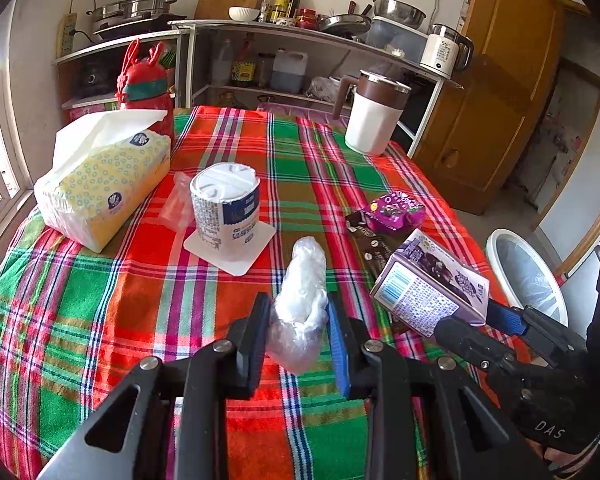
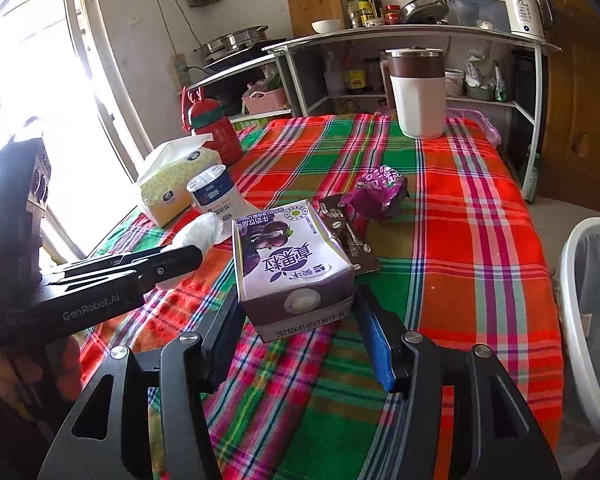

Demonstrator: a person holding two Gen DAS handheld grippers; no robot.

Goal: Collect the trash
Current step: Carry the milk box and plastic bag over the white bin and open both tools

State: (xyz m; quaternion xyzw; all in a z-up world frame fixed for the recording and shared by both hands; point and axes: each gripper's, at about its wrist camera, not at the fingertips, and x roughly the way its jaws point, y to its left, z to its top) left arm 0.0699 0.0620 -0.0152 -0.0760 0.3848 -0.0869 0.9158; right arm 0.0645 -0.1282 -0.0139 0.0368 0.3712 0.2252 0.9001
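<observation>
My left gripper [image 1: 298,316] is shut on a crumpled clear plastic bag [image 1: 302,292], held just above the plaid tablecloth [image 1: 140,300]. My right gripper [image 2: 296,312] is shut on a purple milk carton [image 2: 288,264], also lifted off the cloth; the left wrist view shows the same carton [image 1: 430,284] at the right. Still lying on the table are an upturned white yoghurt cup [image 1: 226,216], a purple snack wrapper [image 1: 394,210], a brown sachet [image 1: 370,244] and a thin clear film [image 1: 178,202]. A white bin with a liner [image 1: 524,276] stands beside the table's right edge.
A yellow tissue pack [image 1: 104,184] and a red bottle [image 1: 146,84] stand at the back left, a white-and-brown jug [image 1: 374,114] at the back right. Shelves with pots and bottles [image 1: 300,40] run behind the table. A wooden cabinet [image 1: 500,80] is at the right.
</observation>
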